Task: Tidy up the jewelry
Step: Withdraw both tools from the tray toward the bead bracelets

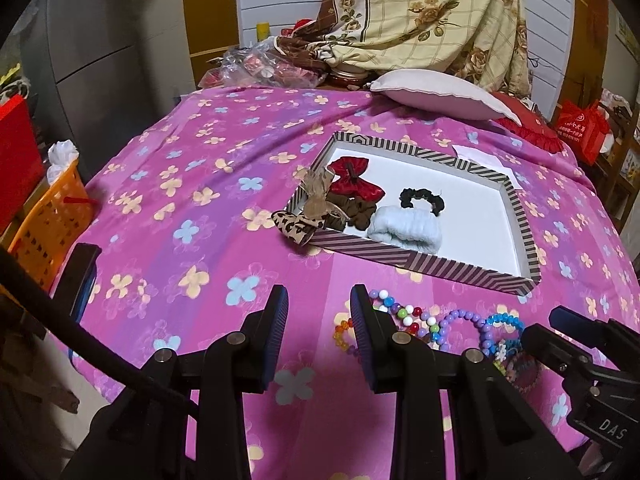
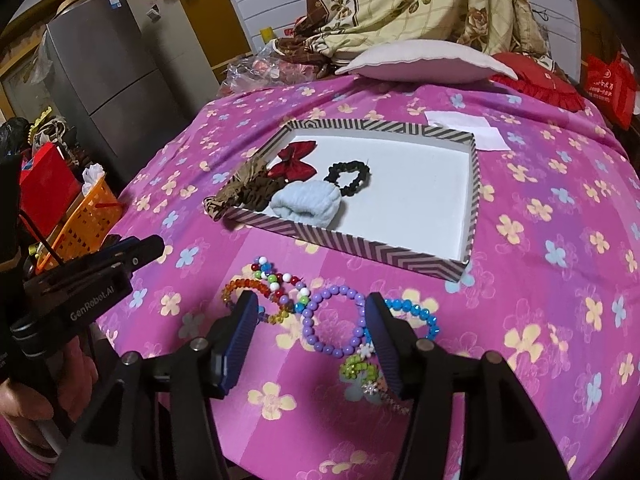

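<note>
A striped shallow box (image 1: 420, 269) (image 2: 352, 246) lies on the pink flowered bedspread. It holds a red bow (image 1: 354, 178), a brown scrunchie (image 1: 352, 210), a black scrunchie (image 2: 347, 173) and a pale blue band (image 2: 307, 202). A leopard bow (image 1: 294, 226) hangs over its left rim. Several bead bracelets lie in front of the box: a multicoloured one (image 2: 276, 278), a purple one (image 2: 316, 338), a blue one (image 2: 418, 312) and a green one with snowflakes (image 2: 358, 368). My left gripper (image 1: 319, 300) is open over bare cloth, left of the beads. My right gripper (image 2: 312, 304) is open, straddling the purple bracelet without pressing on it.
A grey-white pillow (image 2: 424, 62) and a heaped floral blanket (image 1: 424, 12) lie at the far end of the bed. White paper (image 2: 466, 124) sits behind the box. An orange basket (image 1: 52, 224) and a grey fridge (image 2: 104, 64) stand past the bed's left edge.
</note>
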`<state>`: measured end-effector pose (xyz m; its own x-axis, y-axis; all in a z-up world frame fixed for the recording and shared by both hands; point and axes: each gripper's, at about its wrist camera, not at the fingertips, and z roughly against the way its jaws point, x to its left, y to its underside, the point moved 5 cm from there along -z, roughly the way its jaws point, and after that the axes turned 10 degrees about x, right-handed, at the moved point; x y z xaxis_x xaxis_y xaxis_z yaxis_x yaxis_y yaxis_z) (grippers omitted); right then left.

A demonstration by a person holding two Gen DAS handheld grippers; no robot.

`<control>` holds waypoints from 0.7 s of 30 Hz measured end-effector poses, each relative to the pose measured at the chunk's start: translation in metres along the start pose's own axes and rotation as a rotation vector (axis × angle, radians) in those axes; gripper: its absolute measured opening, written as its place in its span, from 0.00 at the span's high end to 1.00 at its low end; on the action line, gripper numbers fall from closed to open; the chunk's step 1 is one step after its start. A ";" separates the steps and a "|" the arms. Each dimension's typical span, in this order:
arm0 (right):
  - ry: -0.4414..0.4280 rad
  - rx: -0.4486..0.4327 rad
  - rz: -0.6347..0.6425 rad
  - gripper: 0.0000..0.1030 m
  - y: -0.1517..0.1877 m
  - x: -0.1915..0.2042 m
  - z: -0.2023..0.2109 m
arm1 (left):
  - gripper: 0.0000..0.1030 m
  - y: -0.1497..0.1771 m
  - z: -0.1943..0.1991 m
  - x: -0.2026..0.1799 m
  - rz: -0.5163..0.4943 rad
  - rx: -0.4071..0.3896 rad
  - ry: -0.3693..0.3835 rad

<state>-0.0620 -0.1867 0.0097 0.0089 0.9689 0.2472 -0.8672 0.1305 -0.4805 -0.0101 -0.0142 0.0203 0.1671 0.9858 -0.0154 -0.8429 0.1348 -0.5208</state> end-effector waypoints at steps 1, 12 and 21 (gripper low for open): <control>-0.001 0.000 0.002 0.43 0.000 0.001 0.000 | 0.49 0.001 0.001 0.000 0.002 0.001 0.002; 0.000 0.009 0.005 0.40 0.007 0.003 0.001 | 0.48 0.008 -0.001 0.001 0.000 0.010 -0.004; 0.003 0.008 0.004 0.40 0.008 0.002 0.003 | 0.49 0.010 -0.002 0.001 0.007 0.018 0.002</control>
<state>-0.0699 -0.1848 0.0088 0.0073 0.9701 0.2427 -0.8713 0.1252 -0.4745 -0.0171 -0.0120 0.0129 0.1624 0.9865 -0.0204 -0.8533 0.1300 -0.5050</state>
